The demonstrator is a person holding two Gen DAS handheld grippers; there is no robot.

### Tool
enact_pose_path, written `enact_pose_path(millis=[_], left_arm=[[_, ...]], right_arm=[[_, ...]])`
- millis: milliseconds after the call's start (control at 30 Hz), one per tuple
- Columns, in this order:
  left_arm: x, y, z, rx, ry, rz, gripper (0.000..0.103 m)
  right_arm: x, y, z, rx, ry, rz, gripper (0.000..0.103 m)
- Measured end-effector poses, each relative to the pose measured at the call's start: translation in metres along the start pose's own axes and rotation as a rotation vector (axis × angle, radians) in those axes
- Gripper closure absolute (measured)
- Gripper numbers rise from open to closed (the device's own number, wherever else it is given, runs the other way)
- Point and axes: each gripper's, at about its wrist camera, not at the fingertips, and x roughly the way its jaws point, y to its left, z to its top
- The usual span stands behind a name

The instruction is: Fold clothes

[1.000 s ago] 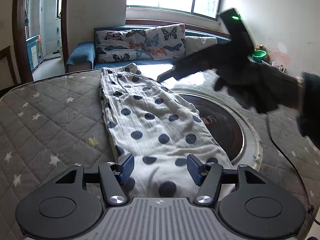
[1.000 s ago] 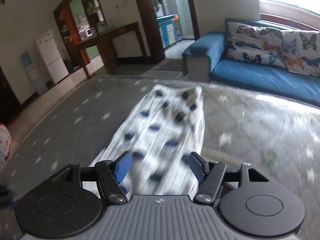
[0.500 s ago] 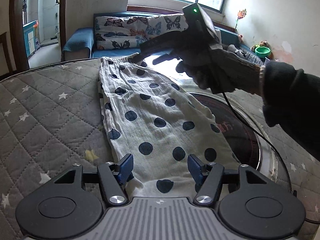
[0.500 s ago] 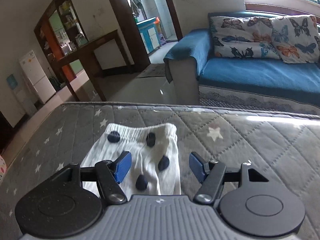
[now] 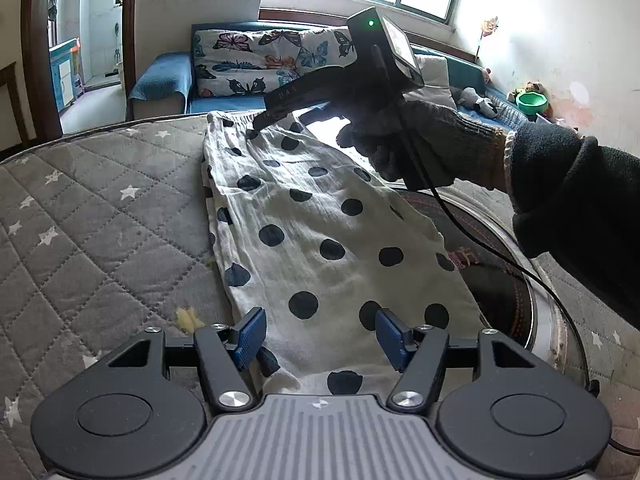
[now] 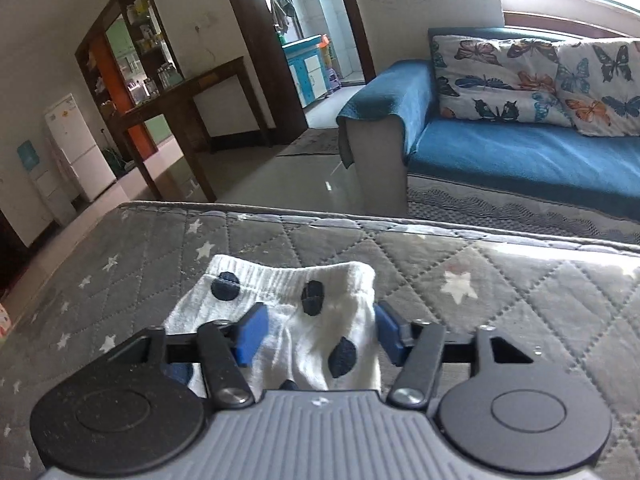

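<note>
While the polka-dot trousers (image 5: 320, 236) lie stretched lengthwise along the quilted grey table cover (image 5: 100, 220), flat and narrow as if one leg were laid over the other, I have a claw at each end of them. Their elastic waistband (image 6: 288, 280) points toward the blue sofa (image 6: 520, 152), and the hem end lies close under my left claw (image 5: 320, 332). I hold that left claw low over the hem with its blue pads spread wide, the cloth showing between them but not pinched. My right claw (image 6: 316, 334) sits at the waistband end, also spread, with the white fabric bunched slightly between and just ahead of its pads; I judge nothing is gripped there either. From the left view I can see the gloved hand (image 5: 420, 148) carrying that right claw, nose tipped down onto the waistband. I read this placement as bracketing the garment at both short ends, which suits bringing one end over the other. Whether the trousers are partway folded or have only been laid out, I cannot settle from here. Part of the cloth overhangs the round black hotplate (image 5: 500, 280) set in the table.
</note>
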Motion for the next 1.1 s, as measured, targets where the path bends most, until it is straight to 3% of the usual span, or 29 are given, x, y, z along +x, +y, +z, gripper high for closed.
enact_pose_path(millis=[67, 133, 267, 567, 1100], left_arm=[[0.002, 0.0, 0.0, 0.0, 0.005, 0.001, 0.039], [0.002, 0.0, -0.001, -0.001, 0.006, 0.001, 0.039], [0.002, 0.0, -0.002, -0.005, 0.007, 0.006, 0.039], [0.005, 0.0, -0.004, -0.012, 0.01, 0.017, 0.037], [-0.008, 0.012, -0.017, -0.062, -0.004, 0.06, 0.036]], right_arm=[[-0.003, -0.002, 0.002, 0.014, -0.003, 0.01, 0.07], [-0.005, -0.003, 0.005, 0.027, -0.006, 0.019, 0.081], [-0.011, -0.006, 0.009, 0.054, -0.011, 0.039, 0.088], [-0.032, -0.009, 0.013, 0.091, -0.044, 0.117, 0.091], [-0.099, 0.029, -0.02, -0.055, -0.035, 0.227, 0.095]])
